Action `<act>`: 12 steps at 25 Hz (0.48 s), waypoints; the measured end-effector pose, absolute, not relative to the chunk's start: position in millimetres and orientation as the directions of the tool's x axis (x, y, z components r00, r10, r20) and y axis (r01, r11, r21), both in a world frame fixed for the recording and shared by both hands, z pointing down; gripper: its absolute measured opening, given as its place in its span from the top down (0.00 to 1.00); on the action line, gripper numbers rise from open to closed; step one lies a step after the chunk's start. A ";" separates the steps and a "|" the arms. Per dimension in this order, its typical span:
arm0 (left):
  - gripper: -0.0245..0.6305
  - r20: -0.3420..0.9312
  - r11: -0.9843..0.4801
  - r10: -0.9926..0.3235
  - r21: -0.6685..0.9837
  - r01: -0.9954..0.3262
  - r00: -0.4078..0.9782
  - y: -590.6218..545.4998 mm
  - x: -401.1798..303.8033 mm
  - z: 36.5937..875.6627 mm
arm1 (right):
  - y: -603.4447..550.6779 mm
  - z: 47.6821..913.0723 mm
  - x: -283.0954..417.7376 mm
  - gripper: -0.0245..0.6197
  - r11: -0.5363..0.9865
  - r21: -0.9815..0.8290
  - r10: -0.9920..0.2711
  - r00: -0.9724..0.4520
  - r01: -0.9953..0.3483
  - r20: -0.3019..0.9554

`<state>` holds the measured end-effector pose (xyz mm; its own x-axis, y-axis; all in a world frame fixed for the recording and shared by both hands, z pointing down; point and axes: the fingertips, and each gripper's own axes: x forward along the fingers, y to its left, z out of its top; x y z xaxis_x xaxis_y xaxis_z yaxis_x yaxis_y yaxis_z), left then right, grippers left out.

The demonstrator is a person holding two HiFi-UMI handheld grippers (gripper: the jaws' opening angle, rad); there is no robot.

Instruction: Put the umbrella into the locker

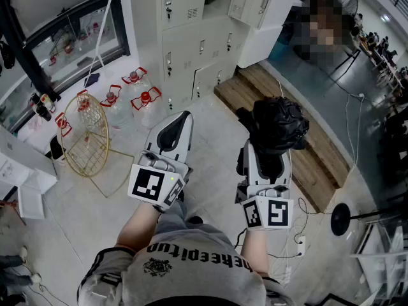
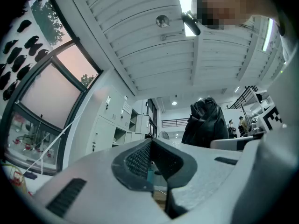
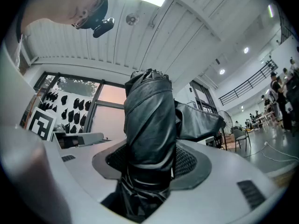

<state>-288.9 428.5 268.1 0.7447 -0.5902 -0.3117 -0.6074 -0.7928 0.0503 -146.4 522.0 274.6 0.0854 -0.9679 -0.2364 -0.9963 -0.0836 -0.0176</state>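
One folded black umbrella (image 3: 149,125) is the whole load. It stands upright in the right claw (image 1: 268,161), well short of the lockers (image 1: 191,37) and off toward their right end. That claw is clamped round the lower, strapped part of the bundle, and the loose cloth bunches out above the jaws.

I judge it to be light, with a stiff core under soft, slick cloth. The flaps will give and slide, so the firm place to grip is low on the wrapped shaft, where the claw already has it. The loose folds could catch on a locker door edge.

The left claw (image 1: 177,123) has its jaws brought together with nothing between them. It is level with the right claw, on the side nearer the lockers' front.

A few of the lockers' doors stand open in the upper rows. From here I cannot tell what, if anything, is inside them.

On the floor by the lockers' left end stand several clear jugs (image 1: 145,107) with red caps. How full they are I cannot say. Further out from the lockers a gold wire basket (image 1: 83,136) lies tipped over, seemingly empty.
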 end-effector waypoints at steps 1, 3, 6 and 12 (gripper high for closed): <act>0.96 -0.313 -0.793 -0.590 0.051 -0.607 0.744 428.9 -289.0 267.7 | 522.4 274.3 -146.6 0.58 -0.082 -0.017 -0.968 0.084 -0.996 -0.237; 0.96 -0.315 -0.793 -0.590 0.051 -0.607 0.744 429.4 -288.7 267.3 | 522.8 273.9 -146.8 0.58 -0.080 -0.016 -0.968 0.082 -0.997 -0.238; 0.96 -0.316 -0.793 -0.589 0.050 -0.607 0.743 428.9 -287.0 266.6 | 522.3 273.5 -146.4 0.58 -0.078 -0.011 -0.968 0.078 -0.997 -0.239; 0.96 -0.320 -0.791 -0.590 0.044 -0.610 0.741 428.3 -285.1 265.8 | 521.6 274.3 -145.9 0.58 -0.080 0.004 -0.969 0.077 -0.997 -0.234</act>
